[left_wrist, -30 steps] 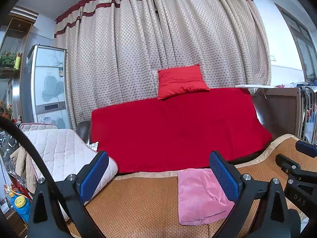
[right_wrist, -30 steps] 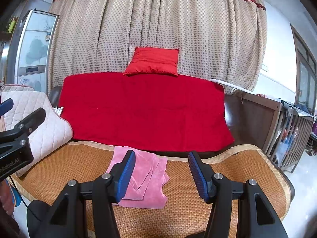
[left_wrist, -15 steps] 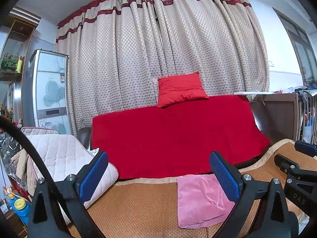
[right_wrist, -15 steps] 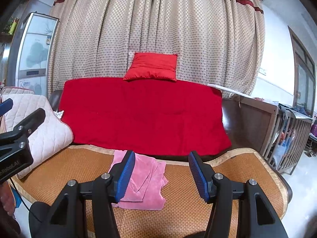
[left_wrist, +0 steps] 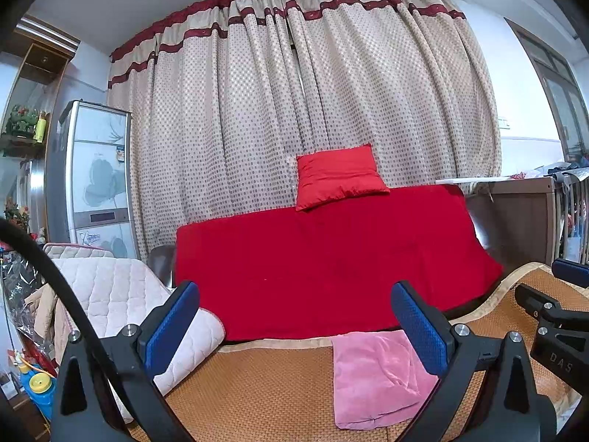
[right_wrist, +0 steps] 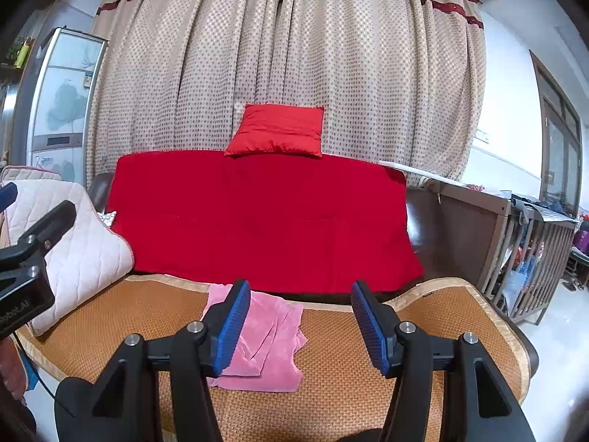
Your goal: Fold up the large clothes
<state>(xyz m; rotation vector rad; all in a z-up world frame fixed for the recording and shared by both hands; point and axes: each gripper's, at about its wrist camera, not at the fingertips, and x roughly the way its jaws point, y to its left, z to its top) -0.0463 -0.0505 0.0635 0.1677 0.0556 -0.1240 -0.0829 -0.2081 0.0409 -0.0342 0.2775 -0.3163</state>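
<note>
A folded pink cloth lies on the woven orange mat near the sofa's back; it also shows in the right wrist view. My left gripper is open and empty, raised above the mat, with the cloth below its right finger. My right gripper is open and empty, held above the mat, with the cloth under its left finger. The right gripper also shows at the right edge of the left wrist view. The left gripper shows at the left edge of the right wrist view.
A red blanket covers the sofa back, with a red pillow on top. A quilted white cushion lies at the left. A dotted curtain hangs behind. A wooden crib stands at the right.
Both grippers have tilted upward and drawn back a little, so the cloth and mat sit lower in both views. The cloth has not moved. Both grippers stay open.
</note>
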